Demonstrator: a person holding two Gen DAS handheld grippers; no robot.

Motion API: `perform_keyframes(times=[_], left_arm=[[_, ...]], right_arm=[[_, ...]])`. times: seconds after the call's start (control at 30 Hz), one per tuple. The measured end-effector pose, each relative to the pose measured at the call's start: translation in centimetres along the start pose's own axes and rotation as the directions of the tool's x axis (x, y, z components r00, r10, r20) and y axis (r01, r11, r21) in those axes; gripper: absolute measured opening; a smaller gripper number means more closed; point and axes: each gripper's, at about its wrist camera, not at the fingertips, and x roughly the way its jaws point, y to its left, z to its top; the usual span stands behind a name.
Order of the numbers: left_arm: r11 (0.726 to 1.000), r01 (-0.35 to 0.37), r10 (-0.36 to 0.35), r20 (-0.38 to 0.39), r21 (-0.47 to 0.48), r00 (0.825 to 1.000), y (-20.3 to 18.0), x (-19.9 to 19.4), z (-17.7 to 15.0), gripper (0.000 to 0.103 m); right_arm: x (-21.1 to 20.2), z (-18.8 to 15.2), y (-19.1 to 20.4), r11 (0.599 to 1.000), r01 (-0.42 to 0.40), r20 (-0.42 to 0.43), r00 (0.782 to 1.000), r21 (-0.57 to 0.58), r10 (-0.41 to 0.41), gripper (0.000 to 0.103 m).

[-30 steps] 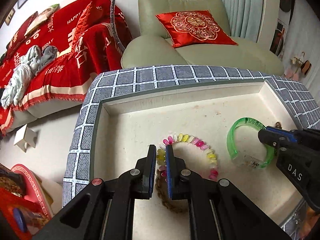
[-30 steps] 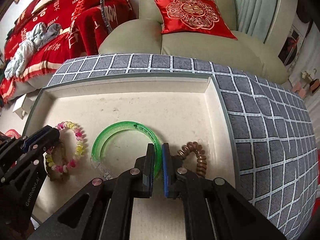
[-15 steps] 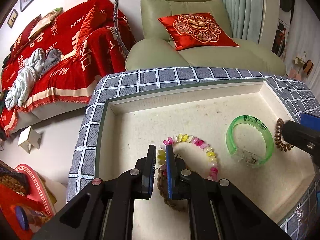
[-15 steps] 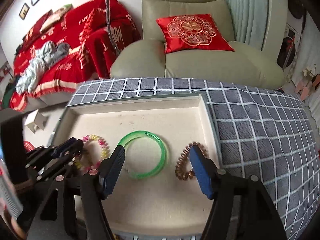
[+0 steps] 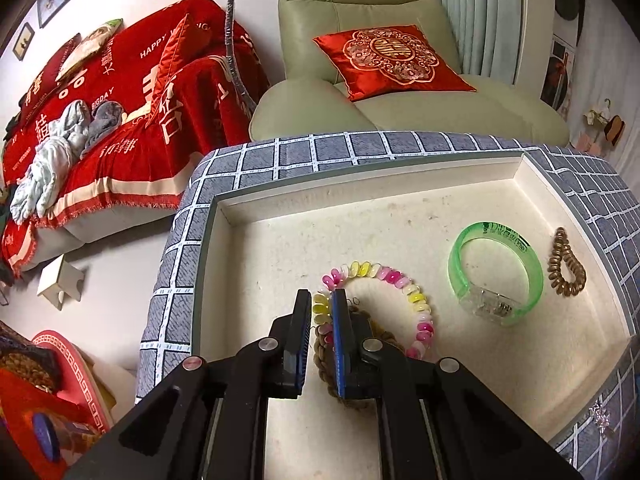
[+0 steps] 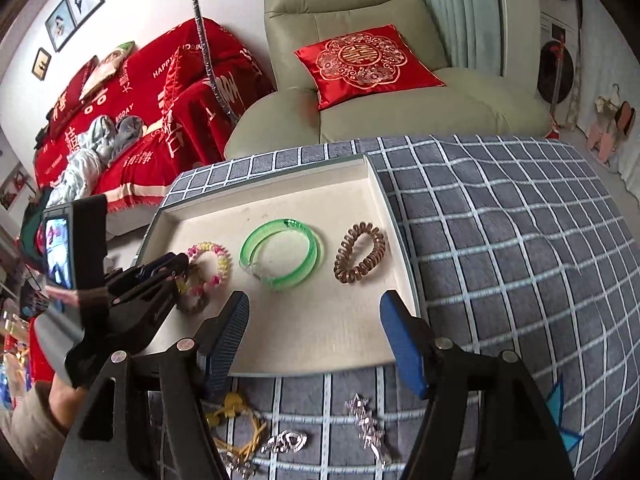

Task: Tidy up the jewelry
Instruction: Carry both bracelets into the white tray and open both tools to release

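A cream tray (image 5: pixel 256 208) (image 6: pixel 352 332) lies on a grey checked cloth. In it lie a pink-and-yellow bead bracelet (image 5: pixel 416 300) (image 6: pixel 220 256), a braided brown bracelet (image 5: pixel 320 352), a green bangle (image 5: pixel 532 260) (image 6: pixel 280 256) and a brown coil band (image 5: pixel 566 268) (image 6: pixel 360 256). My left gripper (image 5: pixel 320 308) (image 6: pixel 168 264) is shut on the bead bracelet at the tray's left. My right gripper (image 6: pixel 316 324) is open and empty above the tray's near edge. On the cloth in front lie a yellow cord piece (image 6: pixel 236 412) and silver pieces (image 6: pixel 288 440).
A green armchair (image 6: pixel 360 92) with a red cushion (image 6: pixel 360 60) stands behind the table. A red-covered sofa (image 5: pixel 120 100) is at the left. A red box (image 5: pixel 52 400) sits low at the left. The checked cloth (image 6: pixel 520 240) spreads to the right of the tray.
My right gripper let go of the green bangle, opened wide and drew back and up toward the tray's near edge. My left gripper stayed shut on the bead bracelet.
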Motion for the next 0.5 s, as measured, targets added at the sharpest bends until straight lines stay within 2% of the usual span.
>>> perform_keyframes(times=[0.03,0.07,0.13,0.33,0.43,0.5], left_arm=[[1.000,-0.004,0.004,-0.004,-0.006,1.000,0.1,0.0,0.0,0.095],[1.000,-0.008,0.008,0.004,-0.020,1.000,0.3,-0.3,-0.1,0.103],[1.000,0.000,0.002,0.064,-0.024,0.998,0.4,-1.6,0.0,0.103],[1.000,-0.004,0.003,0.083,0.016,0.997,-0.3,-3.5,0.0,0.103],[1.000,0.012,-0.014,0.095,0.028,0.995,-0.3,-5.1,-1.0,0.103],[0.999,0.021,-0.025,0.105,0.035,0.994,-0.3,-6.2,-1.9,0.103]], right_arm=[[-0.1,-0.2,0.0,1.000,0.001,0.000,1.000,-0.003,-0.001,0.072],[-0.2,-0.3,0.0,1.000,0.003,0.000,1.000,-0.008,-0.003,0.072],[-0.3,-0.7,0.0,1.000,0.007,-0.001,1.000,-0.011,-0.007,0.072],[-0.9,-1.5,-0.1,1.000,-0.002,-0.007,1.000,-0.004,0.002,0.072],[-1.5,-2.0,-0.3,1.000,-0.016,-0.006,1.000,-0.008,0.016,0.081],[-2.2,-2.4,-0.5,1.000,-0.010,0.007,1.000,-0.010,0.010,0.081]])
